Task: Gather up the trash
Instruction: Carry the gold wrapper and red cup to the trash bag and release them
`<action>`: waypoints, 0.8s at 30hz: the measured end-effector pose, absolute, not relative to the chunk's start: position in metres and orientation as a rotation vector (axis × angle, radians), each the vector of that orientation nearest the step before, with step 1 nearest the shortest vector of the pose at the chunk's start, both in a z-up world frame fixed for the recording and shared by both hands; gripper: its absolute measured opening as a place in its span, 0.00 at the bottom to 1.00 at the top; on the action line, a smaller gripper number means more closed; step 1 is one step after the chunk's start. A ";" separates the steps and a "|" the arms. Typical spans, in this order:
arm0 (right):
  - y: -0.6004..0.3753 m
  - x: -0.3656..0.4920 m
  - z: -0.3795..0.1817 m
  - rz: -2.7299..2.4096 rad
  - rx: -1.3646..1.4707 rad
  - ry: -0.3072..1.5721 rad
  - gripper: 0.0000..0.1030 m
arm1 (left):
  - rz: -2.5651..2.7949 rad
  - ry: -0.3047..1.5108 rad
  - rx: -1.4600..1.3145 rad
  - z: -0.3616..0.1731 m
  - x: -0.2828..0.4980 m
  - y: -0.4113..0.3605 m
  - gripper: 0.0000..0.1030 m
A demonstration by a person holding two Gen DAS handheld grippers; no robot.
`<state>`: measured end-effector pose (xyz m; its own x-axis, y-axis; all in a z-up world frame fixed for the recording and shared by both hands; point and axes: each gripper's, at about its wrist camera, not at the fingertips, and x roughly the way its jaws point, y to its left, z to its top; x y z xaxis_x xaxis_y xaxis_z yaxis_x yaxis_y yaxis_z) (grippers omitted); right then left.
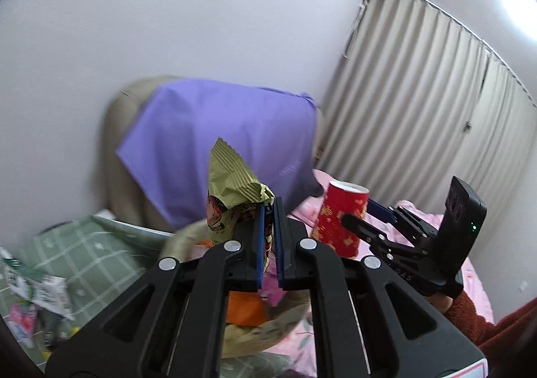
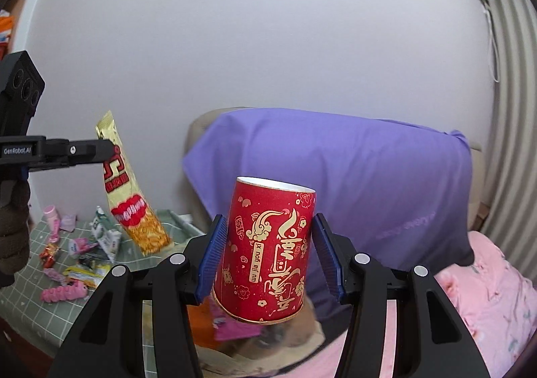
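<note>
My left gripper (image 1: 272, 207) is shut on a crumpled gold snack wrapper (image 1: 231, 183), which stands up out of the jaws. In the right wrist view that wrapper (image 2: 134, 210) hangs slanted from the left gripper (image 2: 109, 150) above the table. My right gripper (image 2: 268, 220) grips a red paper cup (image 2: 268, 244) with gold print, held bottom-up with a blue pad on each side. The cup (image 1: 335, 210) and right gripper (image 1: 360, 213) sit just right of the left one. Below both lies a blurred beige bin (image 1: 188, 237) with orange and pink trash inside.
A green checked table (image 2: 33, 284) at the left carries several small wrappers (image 2: 80, 244). A purple cloth (image 2: 335, 176) drapes over a beige chair against the white wall. Pink bedding (image 2: 486, 294) lies at the right, with a pleated curtain (image 1: 419, 93) behind it.
</note>
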<state>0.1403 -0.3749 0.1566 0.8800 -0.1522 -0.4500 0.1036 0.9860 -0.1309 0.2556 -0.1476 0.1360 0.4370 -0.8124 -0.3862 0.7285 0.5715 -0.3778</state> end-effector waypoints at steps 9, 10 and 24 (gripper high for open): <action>-0.398 0.154 0.132 -0.052 -0.071 0.539 0.48 | -0.845 0.924 -0.140 0.020 0.307 -0.204 0.05; -0.398 0.159 0.125 -0.025 -0.062 0.559 0.48 | -0.823 0.943 -0.139 0.013 0.309 -0.205 0.05; -0.377 0.217 0.041 0.130 -0.082 0.772 0.48 | -0.692 0.972 -0.011 -0.013 0.319 -0.214 0.05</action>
<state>0.2173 -0.3775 0.0412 0.7093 0.0870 -0.6996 -0.1474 0.9887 -0.0265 0.3186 -0.2140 -0.0128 0.3686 -0.5436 -0.7541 0.5340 0.7878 -0.3068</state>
